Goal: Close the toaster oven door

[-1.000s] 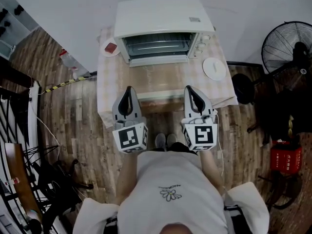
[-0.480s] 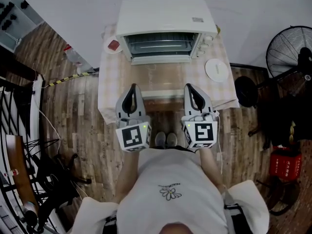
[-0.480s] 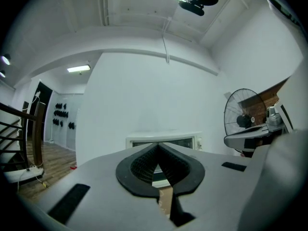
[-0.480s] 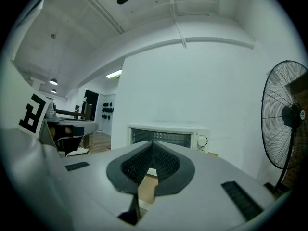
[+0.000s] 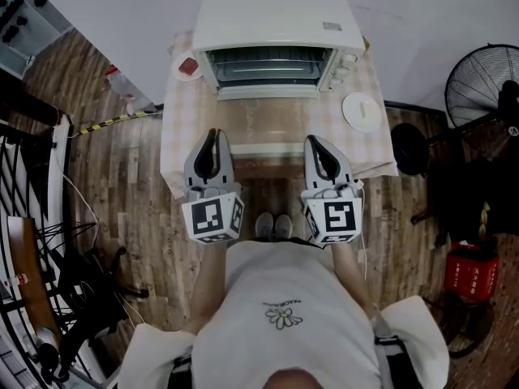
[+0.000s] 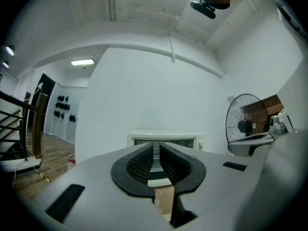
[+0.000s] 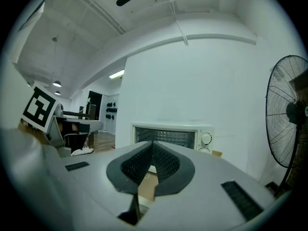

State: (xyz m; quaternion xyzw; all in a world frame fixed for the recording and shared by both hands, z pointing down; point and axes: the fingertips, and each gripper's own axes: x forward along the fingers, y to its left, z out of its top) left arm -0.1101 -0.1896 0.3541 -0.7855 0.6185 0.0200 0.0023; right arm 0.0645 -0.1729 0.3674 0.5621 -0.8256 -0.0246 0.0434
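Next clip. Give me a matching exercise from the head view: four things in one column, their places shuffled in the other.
1 toaster oven
2 white round plate
3 small dish holding something red
4 standing fan

A on the floor, right of the table
B on the table, left of the oven
C at the table's back, by the wall
D on the table, right of the oven

Pairs: 1-C, 2-D, 3-B, 4-A

Light was even and pale, almost colourless; a ceiling lamp (image 6: pixel 83 61) glared (both gripper views bowed strongly, corners black), and shadows were soft.
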